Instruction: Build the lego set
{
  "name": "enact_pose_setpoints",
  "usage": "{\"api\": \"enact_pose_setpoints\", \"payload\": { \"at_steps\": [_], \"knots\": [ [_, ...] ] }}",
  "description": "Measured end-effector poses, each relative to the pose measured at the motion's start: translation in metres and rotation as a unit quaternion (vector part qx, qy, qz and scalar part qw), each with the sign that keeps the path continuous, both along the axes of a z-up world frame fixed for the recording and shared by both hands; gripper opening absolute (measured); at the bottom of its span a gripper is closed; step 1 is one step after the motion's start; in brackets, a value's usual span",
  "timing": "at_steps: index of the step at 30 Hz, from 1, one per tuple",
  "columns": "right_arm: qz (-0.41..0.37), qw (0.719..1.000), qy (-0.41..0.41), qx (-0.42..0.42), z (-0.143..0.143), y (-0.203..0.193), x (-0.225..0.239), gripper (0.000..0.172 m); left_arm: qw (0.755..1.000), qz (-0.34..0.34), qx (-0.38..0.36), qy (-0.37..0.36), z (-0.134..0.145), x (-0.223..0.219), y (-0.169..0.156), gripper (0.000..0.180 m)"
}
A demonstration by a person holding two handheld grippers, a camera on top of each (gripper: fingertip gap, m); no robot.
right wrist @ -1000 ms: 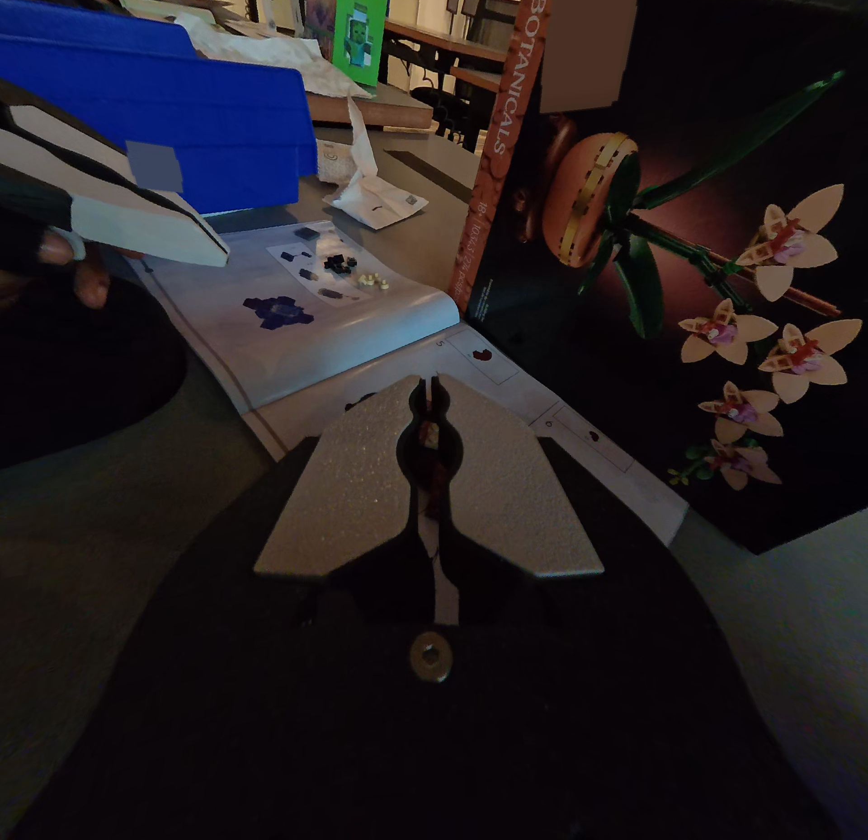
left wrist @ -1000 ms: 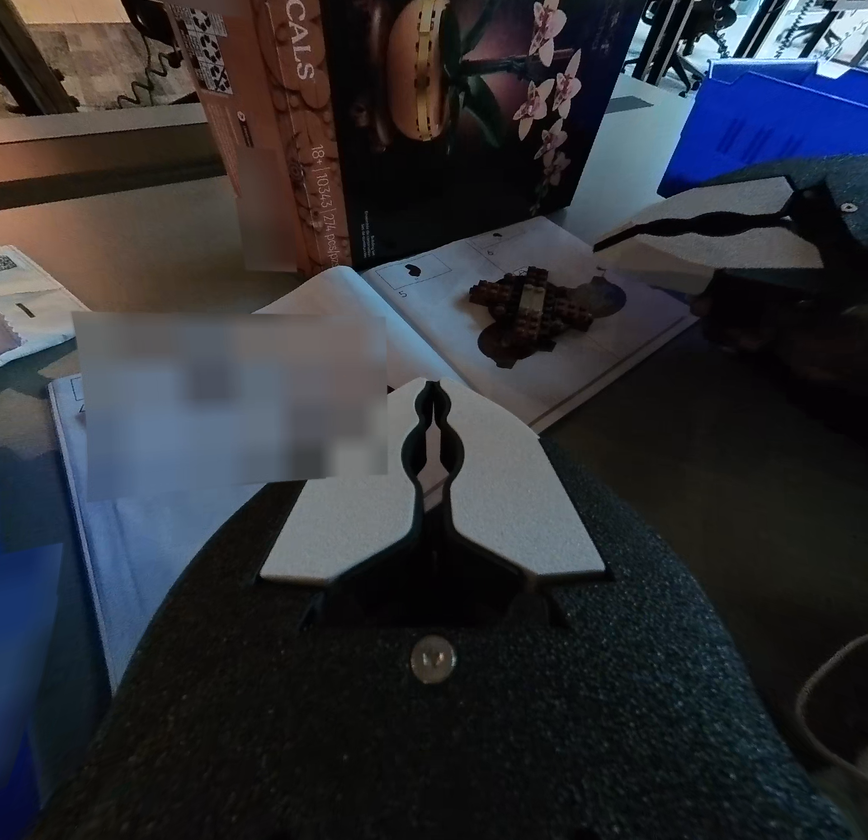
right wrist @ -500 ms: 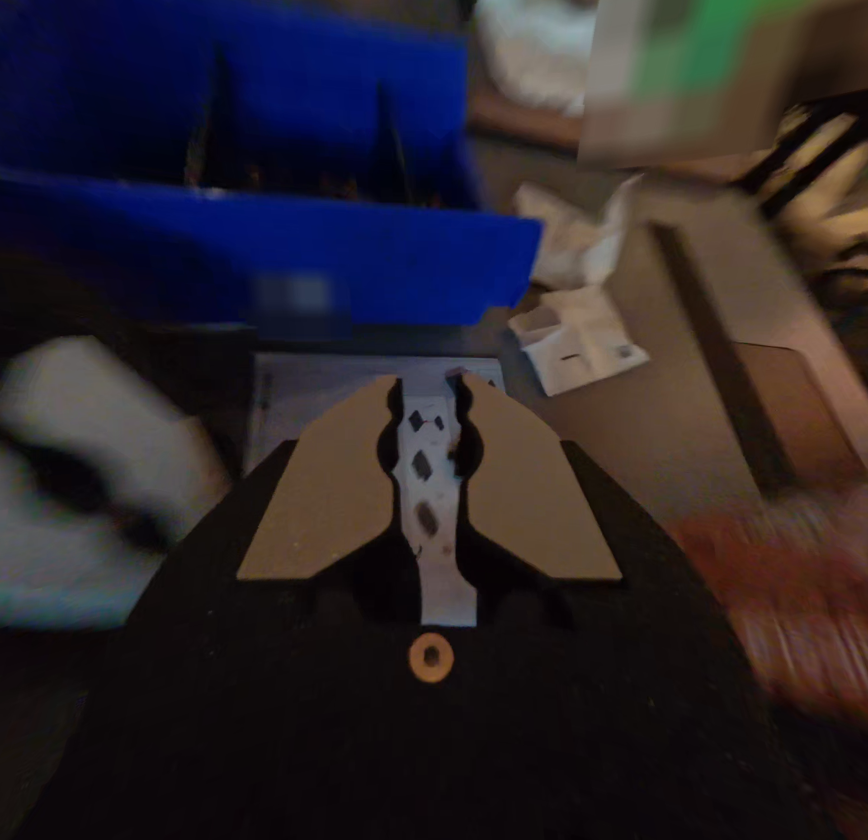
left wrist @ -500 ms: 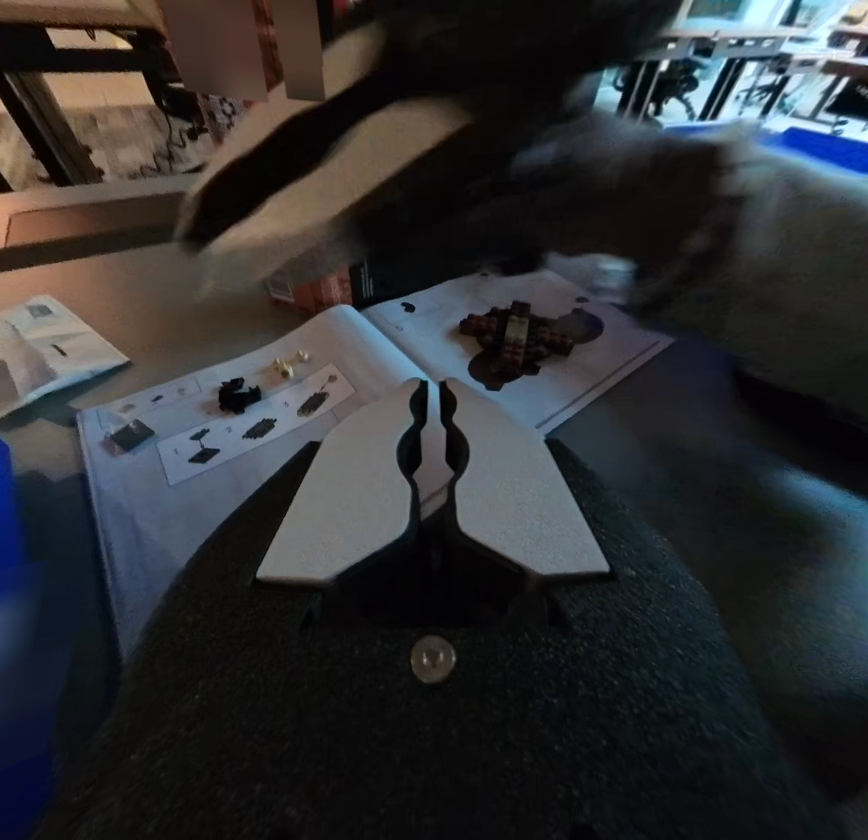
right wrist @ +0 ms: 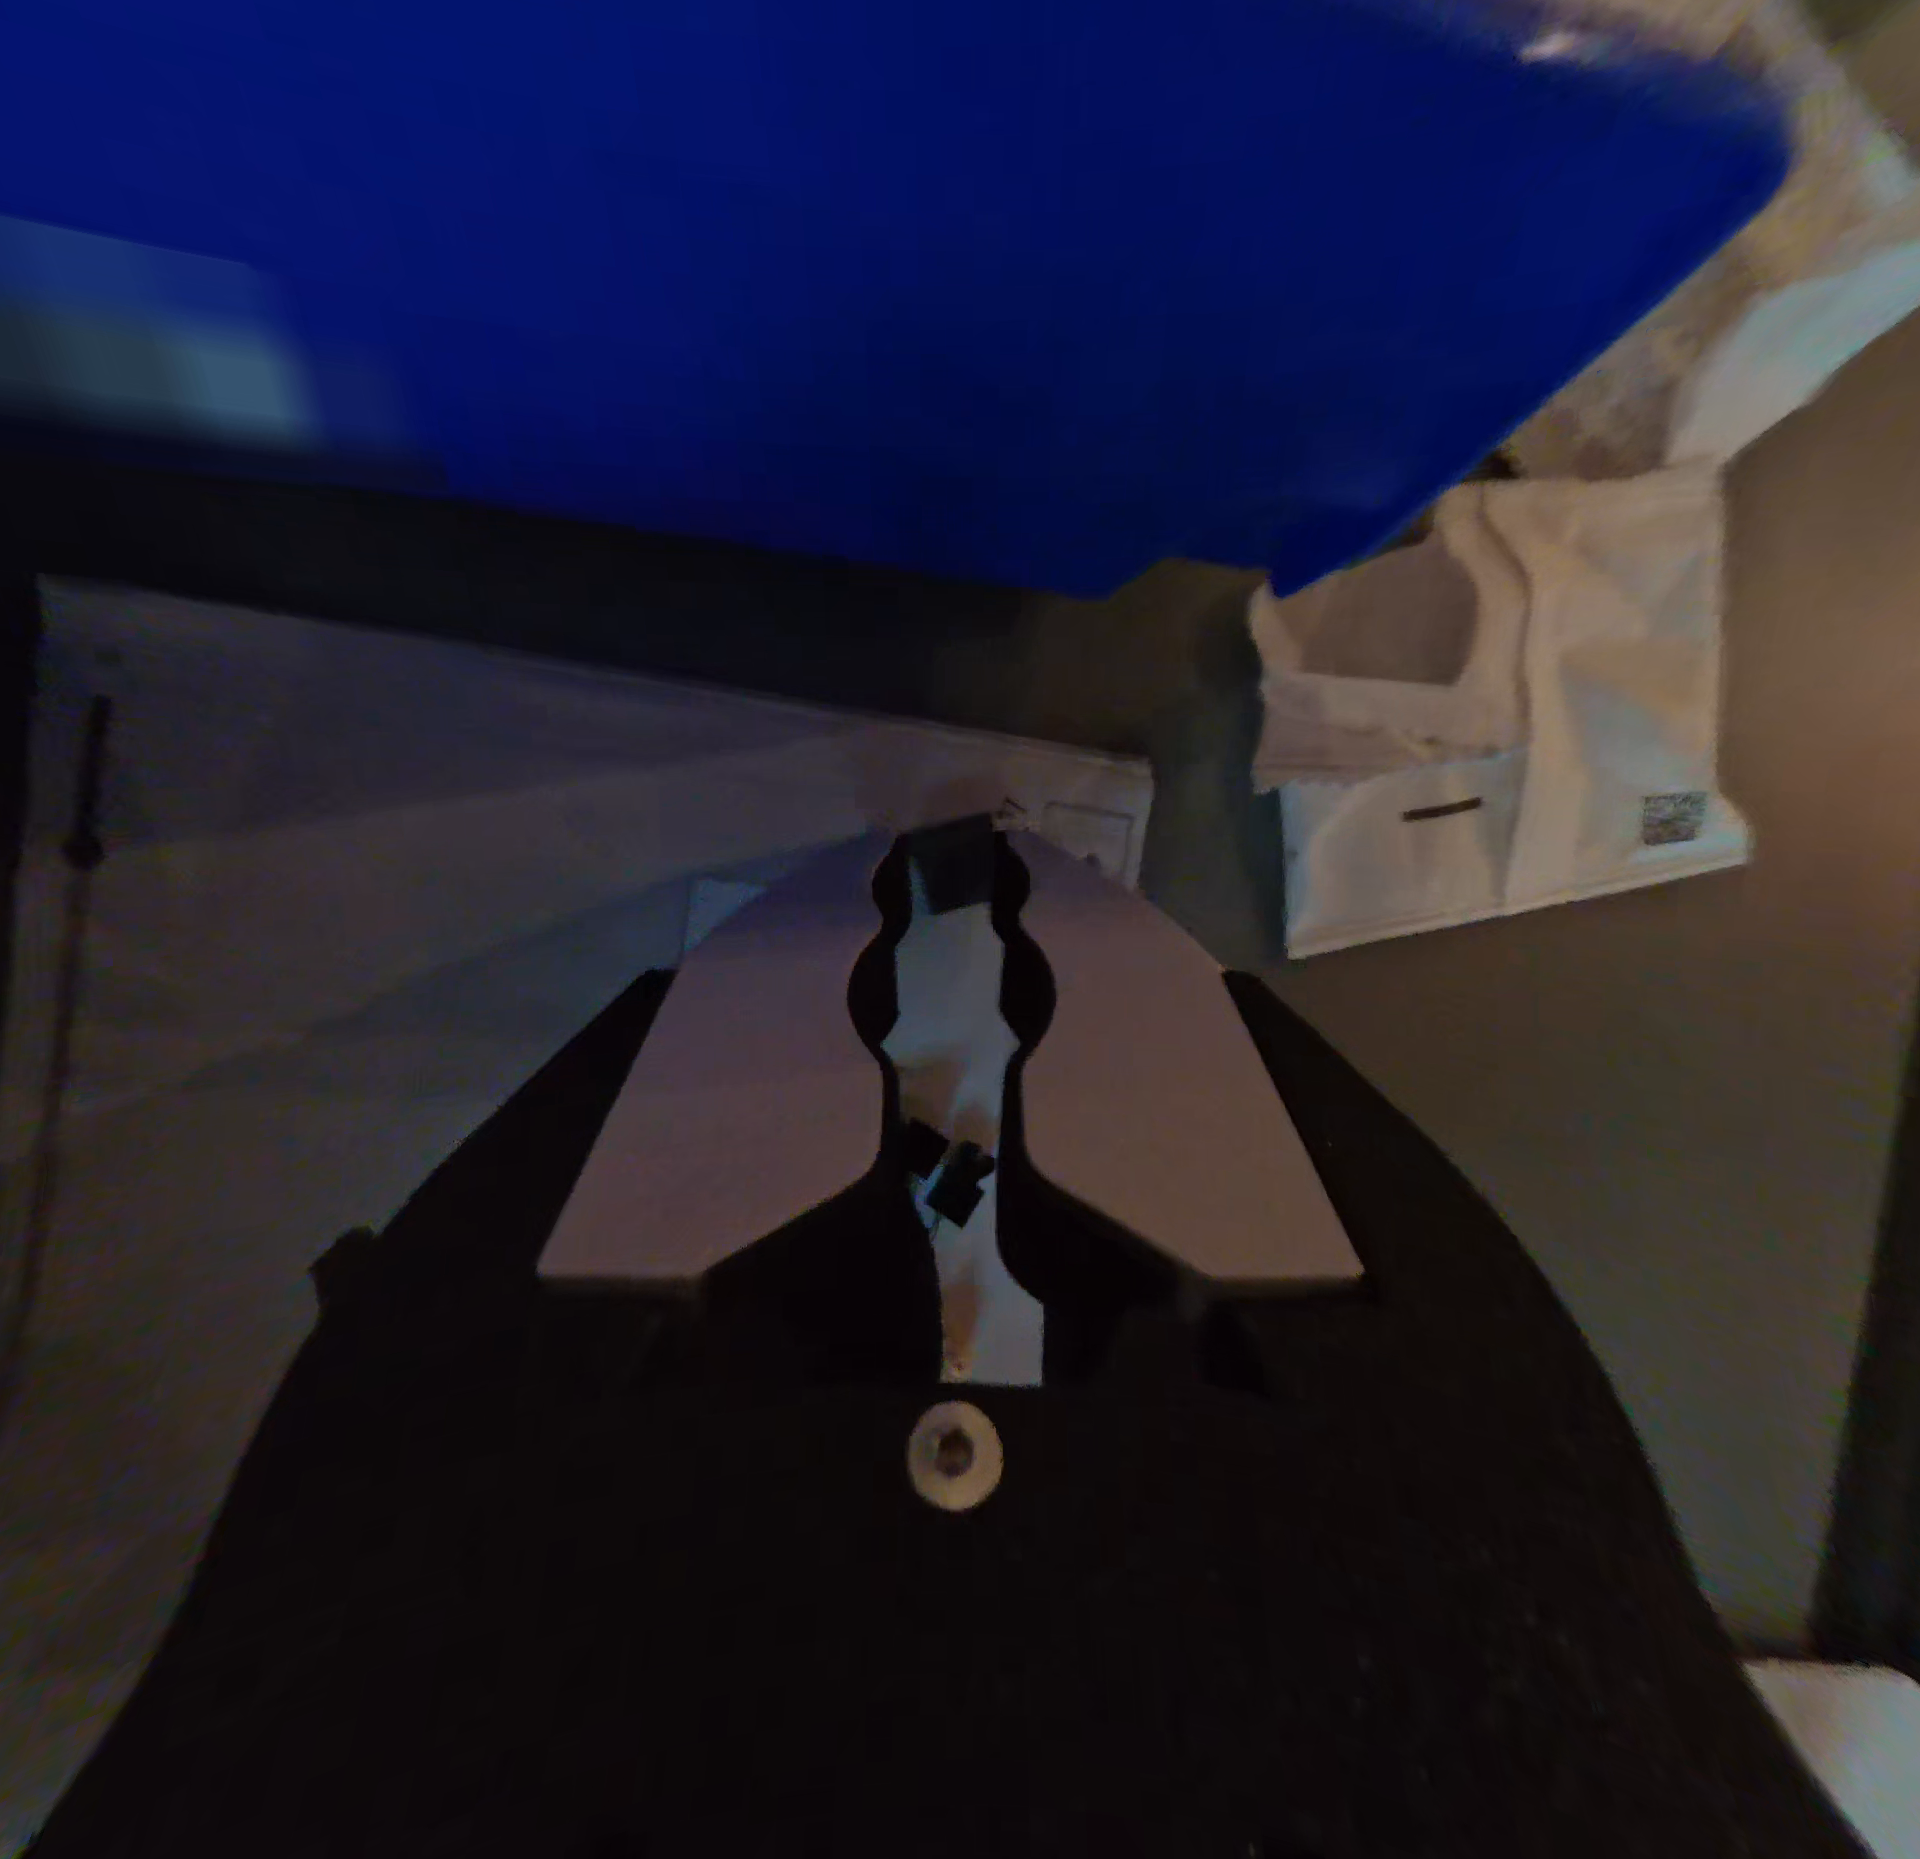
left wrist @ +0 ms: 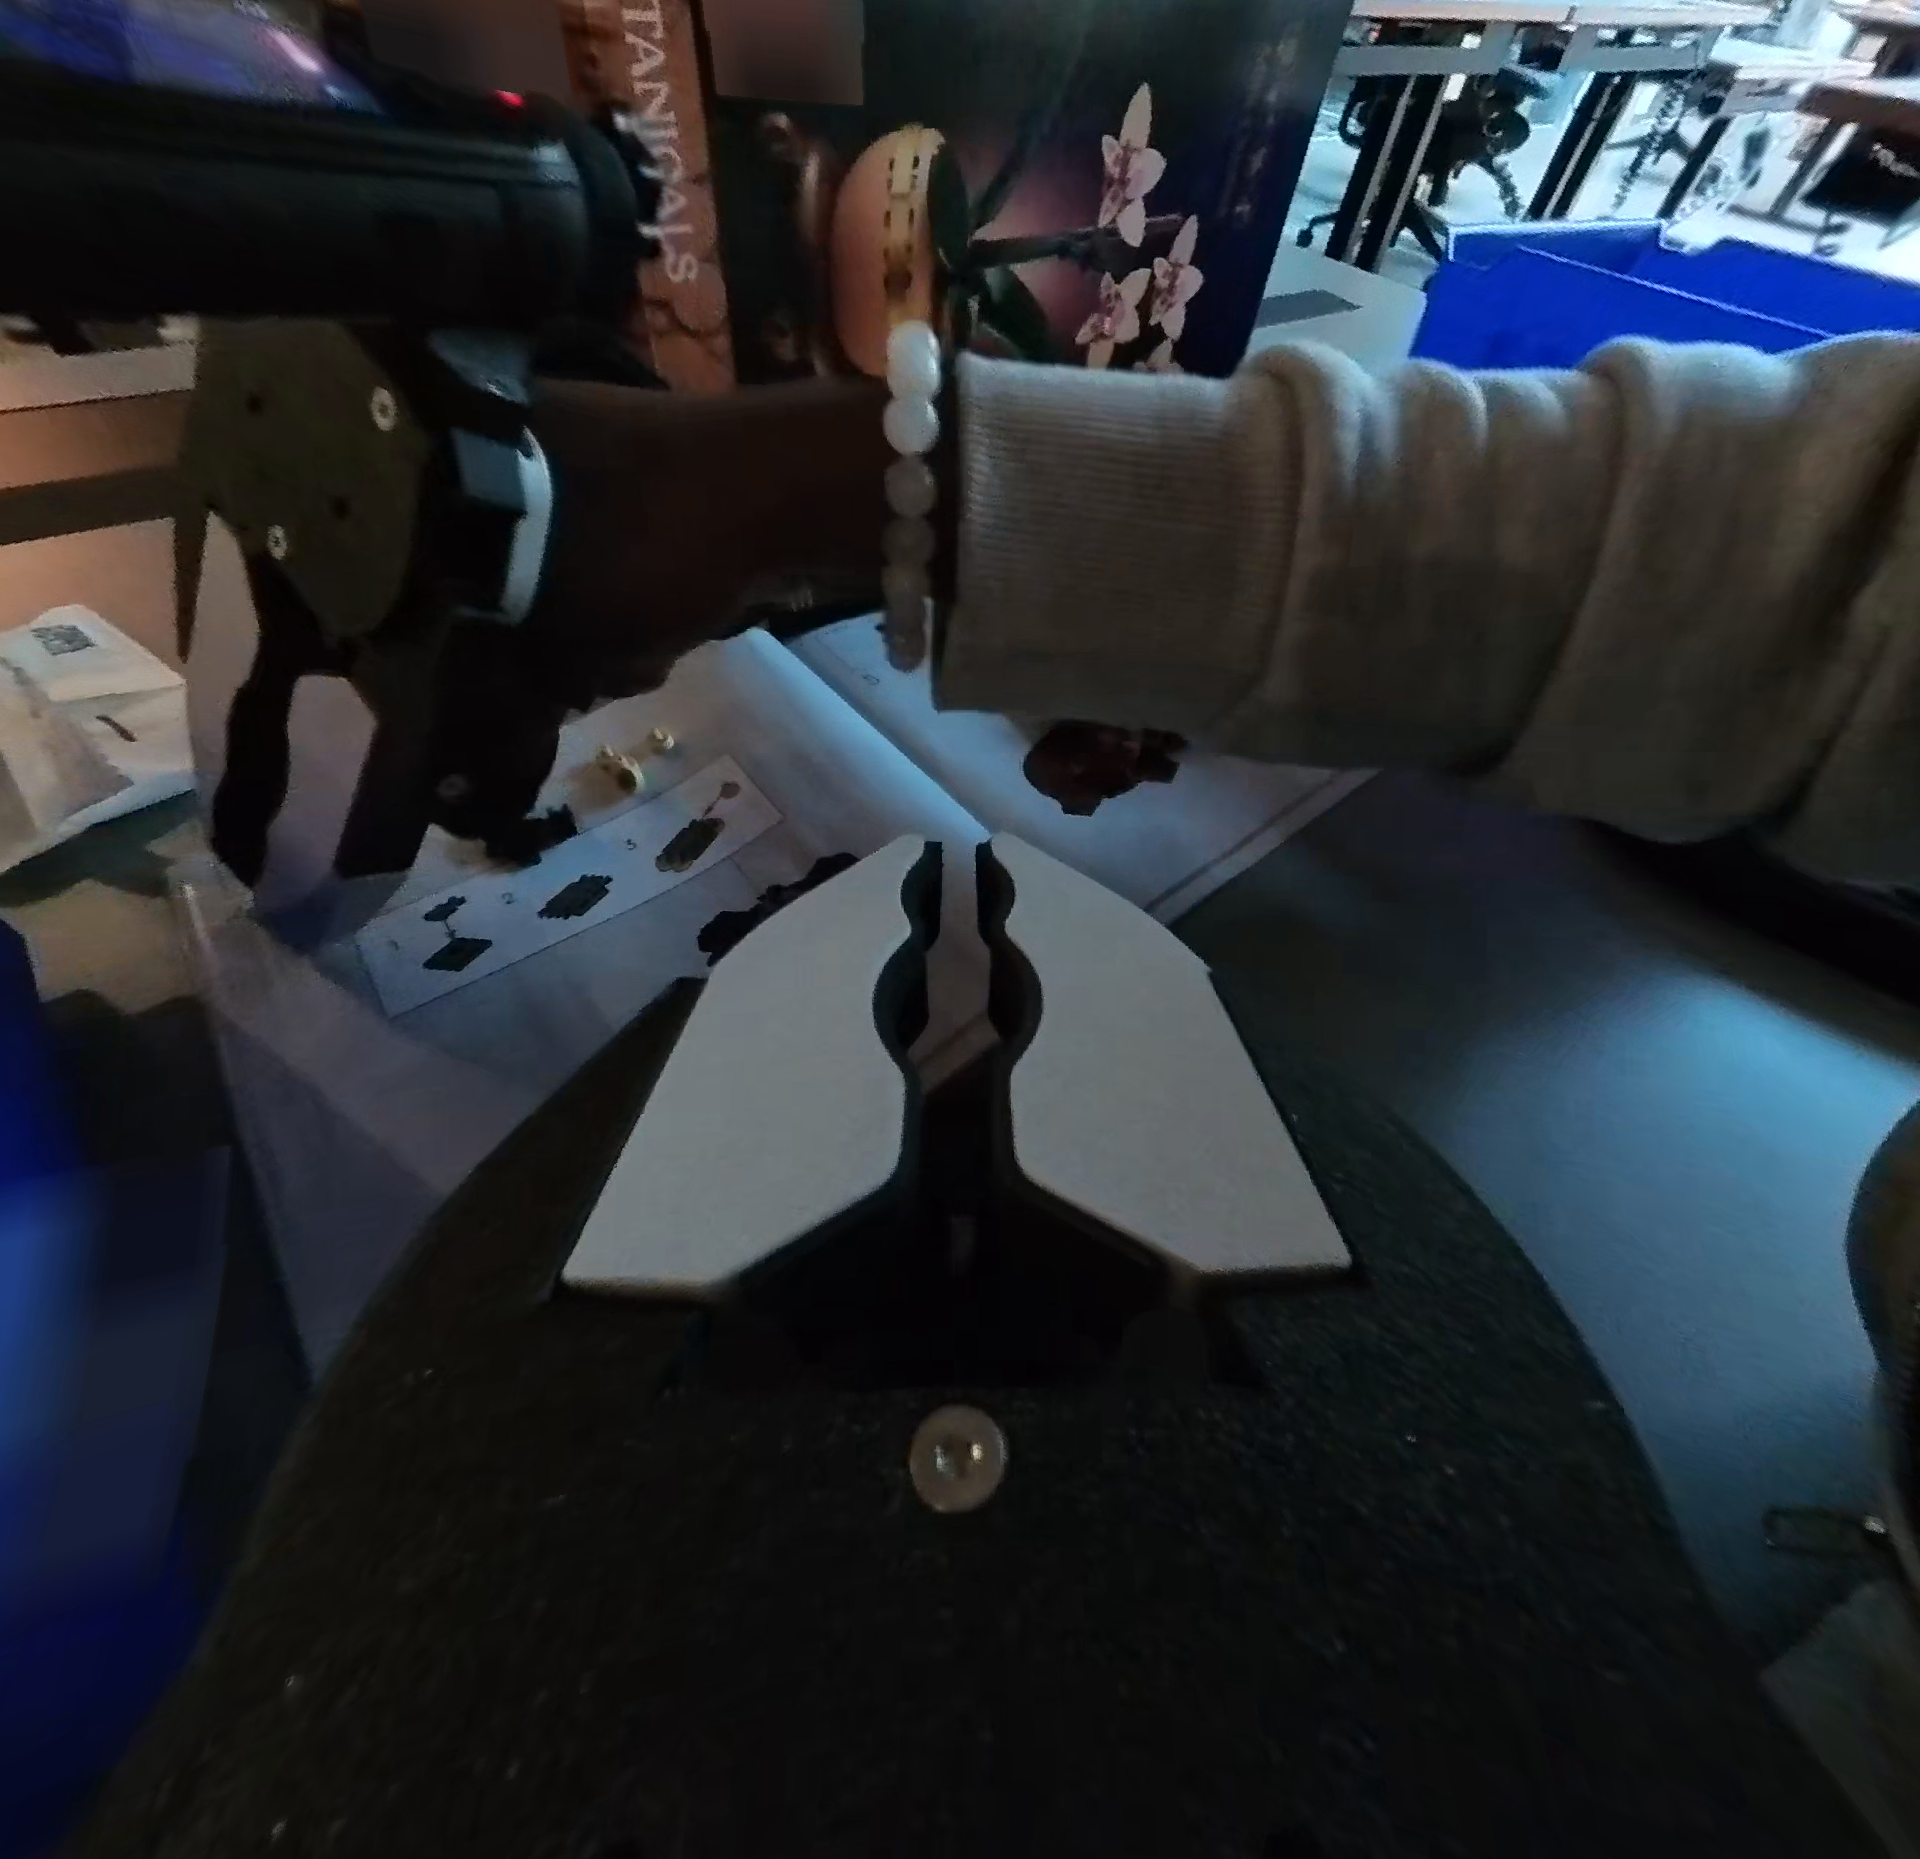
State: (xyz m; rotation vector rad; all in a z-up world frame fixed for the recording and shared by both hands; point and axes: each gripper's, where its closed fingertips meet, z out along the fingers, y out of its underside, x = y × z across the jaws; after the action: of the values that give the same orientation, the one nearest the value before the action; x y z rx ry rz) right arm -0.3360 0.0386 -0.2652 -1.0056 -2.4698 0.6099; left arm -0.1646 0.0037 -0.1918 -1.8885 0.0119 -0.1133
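Note:
My left gripper (left wrist: 958, 859) hovers over the middle of an open instruction booklet (left wrist: 727, 729), its jaws a narrow slit apart with nothing between them. My right gripper (right wrist: 951, 853) points down at the booklet's far left end (right wrist: 416, 822), and its fingertips close on a small dark brick (right wrist: 951, 869) that fills the gap between them. The left wrist view shows the right gripper (left wrist: 301, 864) from the side, held by an arm in a grey sleeve (left wrist: 1351, 583). A brown brick assembly (left wrist: 1101, 770) lies on the right page. Small tan pieces (left wrist: 623, 765) and black pieces (left wrist: 540, 827) lie on the left page.
A tall dark box with orchid pictures (left wrist: 1039, 147) stands behind the booklet. A blue bin (right wrist: 831, 251) is close ahead of the right gripper, and another blue bin (left wrist: 1662, 282) is at the far right. White paper bags (right wrist: 1507, 770) lie beside the booklet. About 20 centimeters separates my left fingertips from my right.
The right gripper swung across from the right to the booklet's left end and tipped downward; its jaws opened, then narrowed around the dark brick. The left jaws parted slightly.

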Motion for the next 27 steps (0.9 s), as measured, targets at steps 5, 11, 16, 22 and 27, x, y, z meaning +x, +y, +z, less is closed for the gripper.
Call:
{"api": "enact_pose_setpoints", "payload": {
  "at_steps": [5, 11, 16, 22, 27],
  "knots": [
    [0.010, 1.000, -0.007, -0.026, 0.001, -0.002, -0.001, 0.000, 1.000, -0.005, 0.006, -0.015, 0.001, -0.001, -0.001, 0.007],
    [-0.013, 0.997, 0.006, -0.077, 0.014, 0.002, 0.008, 0.000, 1.000, 0.000, 0.009, -0.019, 0.002, -0.003, -0.001, 0.009],
    [-0.035, 0.997, 0.038, -0.050, 0.021, 0.015, 0.009, 0.004, 1.000, 0.001, 0.006, -0.019, 0.000, -0.003, 0.000, 0.010],
    [-0.052, 0.994, -0.020, -0.094, 0.001, 0.007, -0.001, 0.035, 1.000, 0.004, 0.007, -0.019, 0.001, -0.004, -0.001, 0.011],
    [-0.051, 0.993, -0.029, -0.106, -0.002, 0.007, -0.004, 0.015, 1.000, 0.003, 0.009, -0.024, 0.001, -0.004, -0.001, 0.011]
  ]
}}
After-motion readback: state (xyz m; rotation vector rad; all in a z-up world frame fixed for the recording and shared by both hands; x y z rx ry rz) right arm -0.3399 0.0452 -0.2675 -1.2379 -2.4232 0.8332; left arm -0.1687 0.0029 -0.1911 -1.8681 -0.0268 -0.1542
